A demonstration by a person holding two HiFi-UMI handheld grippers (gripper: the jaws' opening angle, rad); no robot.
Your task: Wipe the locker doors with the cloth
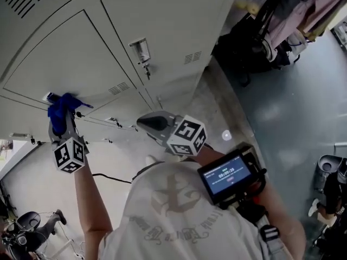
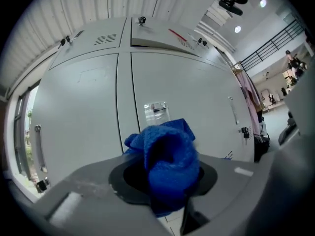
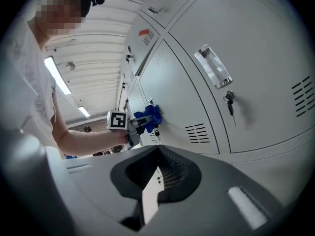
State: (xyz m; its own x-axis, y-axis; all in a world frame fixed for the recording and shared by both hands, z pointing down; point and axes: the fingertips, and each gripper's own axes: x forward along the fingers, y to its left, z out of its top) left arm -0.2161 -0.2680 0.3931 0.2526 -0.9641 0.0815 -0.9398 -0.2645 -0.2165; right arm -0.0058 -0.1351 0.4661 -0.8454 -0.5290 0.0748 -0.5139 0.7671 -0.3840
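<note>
Grey locker doors (image 1: 59,64) fill the upper left of the head view. A blue cloth (image 1: 64,106) is bunched in my left gripper (image 1: 58,114), which is shut on it and held up against a door close to a vent (image 1: 118,88). In the left gripper view the cloth (image 2: 170,156) bulges out of the jaws in front of a door (image 2: 192,92) and its clear handle (image 2: 156,113). My right gripper (image 1: 142,122) hangs lower and to the right, off the lockers, shut and empty. Its own view shows the right gripper (image 3: 158,154), the cloth (image 3: 149,114), a handle (image 3: 212,67) and a key (image 3: 228,100).
A device with a lit screen (image 1: 230,175) is strapped at the person's chest. Hanging clothes and dark bags (image 1: 287,15) stand at the locker row's right end. A black cable (image 1: 111,176) lies on the floor at the left, and another person (image 1: 331,194) stands at the lower right.
</note>
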